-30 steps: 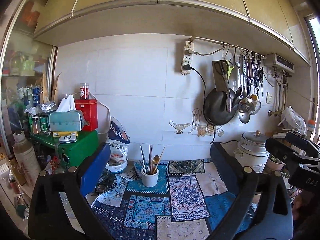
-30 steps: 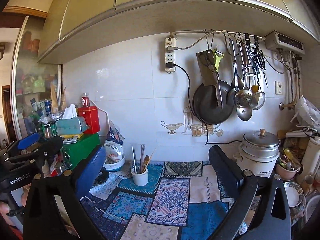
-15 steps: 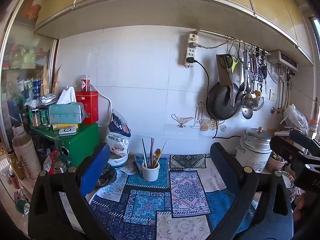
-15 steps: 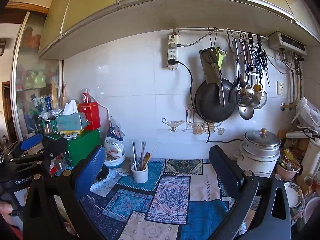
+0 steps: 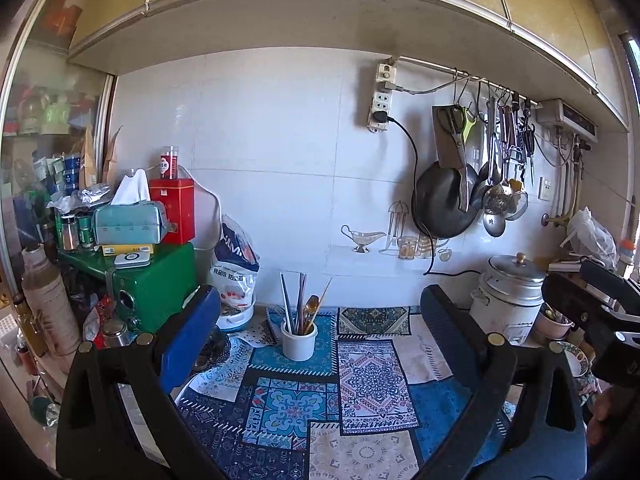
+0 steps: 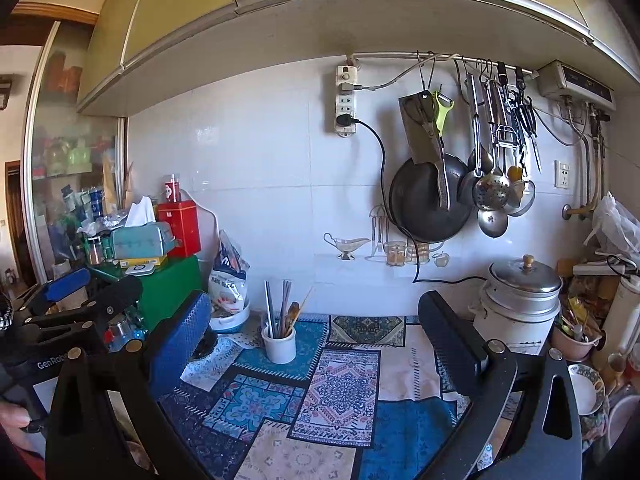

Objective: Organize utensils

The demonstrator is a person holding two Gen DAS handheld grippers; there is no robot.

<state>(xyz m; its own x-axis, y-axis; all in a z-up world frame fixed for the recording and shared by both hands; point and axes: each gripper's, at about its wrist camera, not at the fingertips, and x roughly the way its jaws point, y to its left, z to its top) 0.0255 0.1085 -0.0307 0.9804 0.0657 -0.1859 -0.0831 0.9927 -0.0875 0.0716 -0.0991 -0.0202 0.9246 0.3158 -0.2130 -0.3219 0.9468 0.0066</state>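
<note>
Two empty hand-held grippers [image 5: 316, 320] [image 6: 314, 322] gape before one utensil cup [image 5: 299, 340].

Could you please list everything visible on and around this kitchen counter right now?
Utensil cup: one, white, on the patterned mat, holding chopsticks and spoons.
Patterned mat: one, blue patchwork, covering the counter.
Pot with lid: one, white and steel, right of the mat.
Wok: one, black, hanging on the wall.
Hanging utensils: several, metal, on the wall rail.
Power strip: one, white, on the wall.
Green box: one, left of the counter.
Red tin: one, on the green box.
Tissue box: one, teal, beside the red tin.
Left gripper: open, empty.
Right gripper: open, empty.
</note>
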